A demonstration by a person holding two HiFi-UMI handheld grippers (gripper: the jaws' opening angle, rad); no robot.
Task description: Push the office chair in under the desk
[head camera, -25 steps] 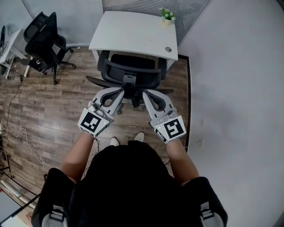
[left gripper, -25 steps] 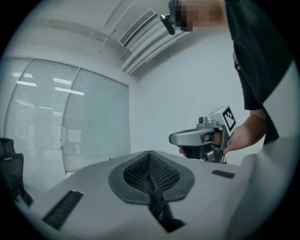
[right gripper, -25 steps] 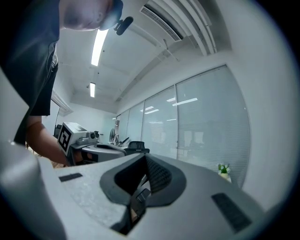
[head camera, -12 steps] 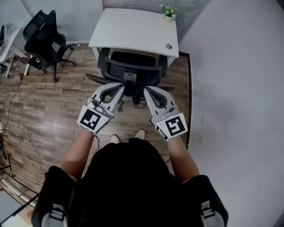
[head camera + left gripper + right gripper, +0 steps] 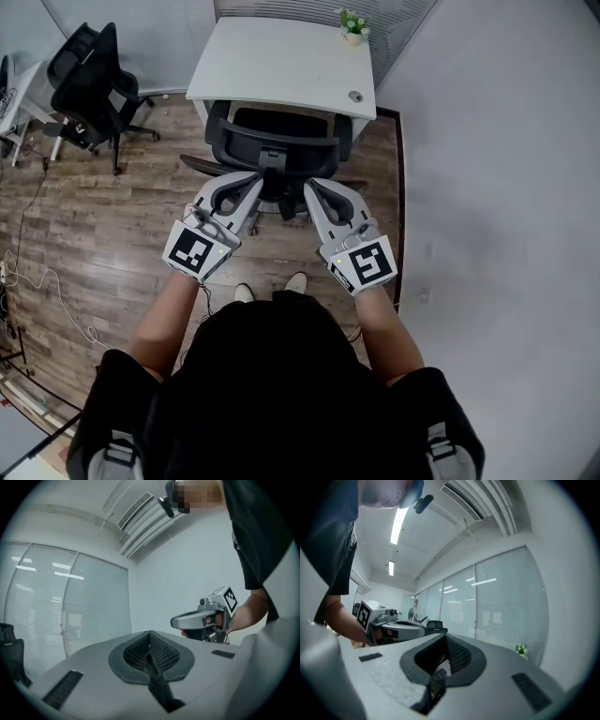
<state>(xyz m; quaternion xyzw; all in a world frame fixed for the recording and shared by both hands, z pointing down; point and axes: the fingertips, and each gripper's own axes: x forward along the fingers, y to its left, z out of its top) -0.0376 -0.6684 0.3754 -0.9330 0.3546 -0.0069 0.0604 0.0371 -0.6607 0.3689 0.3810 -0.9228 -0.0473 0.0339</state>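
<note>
The black office chair (image 5: 277, 141) stands with its seat partly under the white desk (image 5: 281, 56), its backrest towards me. In the head view my left gripper (image 5: 251, 180) and right gripper (image 5: 312, 185) are both shut and empty, their tips on either side of the backrest's centre spine. Whether they touch it I cannot tell. The left gripper view looks upward past its closed jaws (image 5: 150, 648) at the right gripper (image 5: 206, 620). The right gripper view shows its own closed jaws (image 5: 443, 653) and the left gripper (image 5: 389, 625). The chair appears in neither gripper view.
A small potted plant (image 5: 352, 31) and a round cable grommet (image 5: 355, 96) sit on the desk. A grey wall (image 5: 487, 187) runs close along the right. A second black chair (image 5: 89, 80) stands at the far left. A white cable (image 5: 47, 281) lies on the wooden floor.
Both grippers have moved slightly forward towards the desk, and the chair has gone a little further under it. Both stay shut.
</note>
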